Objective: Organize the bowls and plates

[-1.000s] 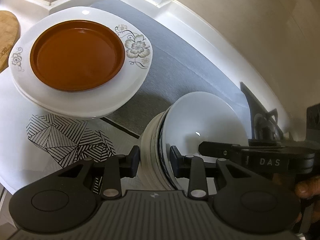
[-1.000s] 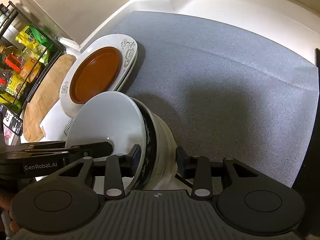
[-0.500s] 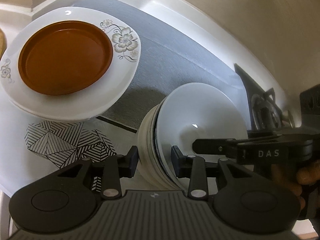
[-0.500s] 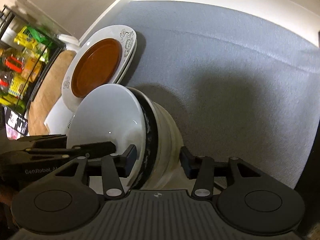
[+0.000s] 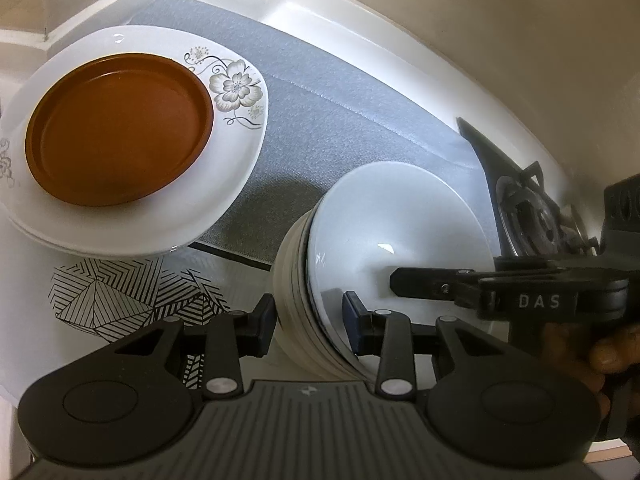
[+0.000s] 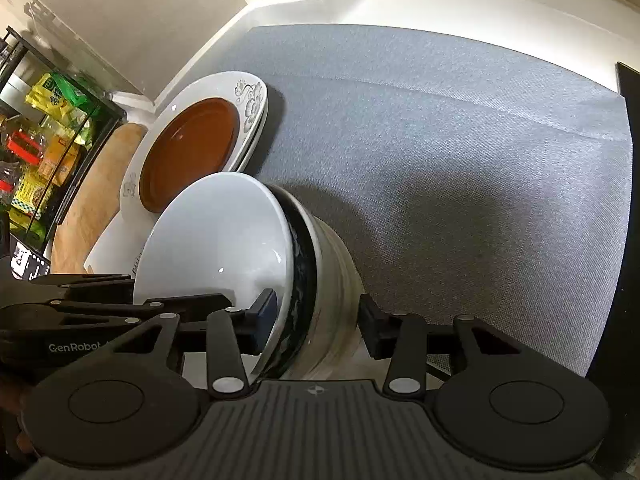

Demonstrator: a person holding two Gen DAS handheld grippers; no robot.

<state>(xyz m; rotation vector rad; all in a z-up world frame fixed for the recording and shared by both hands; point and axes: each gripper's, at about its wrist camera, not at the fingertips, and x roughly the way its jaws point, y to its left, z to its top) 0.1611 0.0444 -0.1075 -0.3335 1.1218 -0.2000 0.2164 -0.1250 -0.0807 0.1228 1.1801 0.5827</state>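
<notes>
So there's a stack of nested bowls [image 5: 384, 248], tipped over on its side, sitting right in front of both cameras with each gripper straddling one side of its rim. In the left wrist view the left gripper [image 5: 310, 322] has the stacked rims between its two fingers, one finger on the cream outer wall at about 9 o'clock of the stack and the other inside the white top bowl; the pads look pressed onto the rims, so it's clamped on them. The right gripper [image 6: 318, 326] sits on the opposite side: in its own view the left finger is inside the white bowl, the right finger stands a bit off the cream outer wall, and its jaws are closing with the stack between them, not squeezing yet as far as the frame shows. From the left camera the right gripper pokes in from 3 o'clock, a hand [image 5: 592, 344] wrapped round its handle. The brown plate [image 5: 118, 134] rests on the flowered white plates [image 5: 236, 92], up at 10 o'clock from the bowls, well apart from both grippers. All of it sits on a grey mat [image 6: 460, 152], and a black-and-white patterned mat [image 5: 108, 300] shows at 8 o'clock.
</notes>
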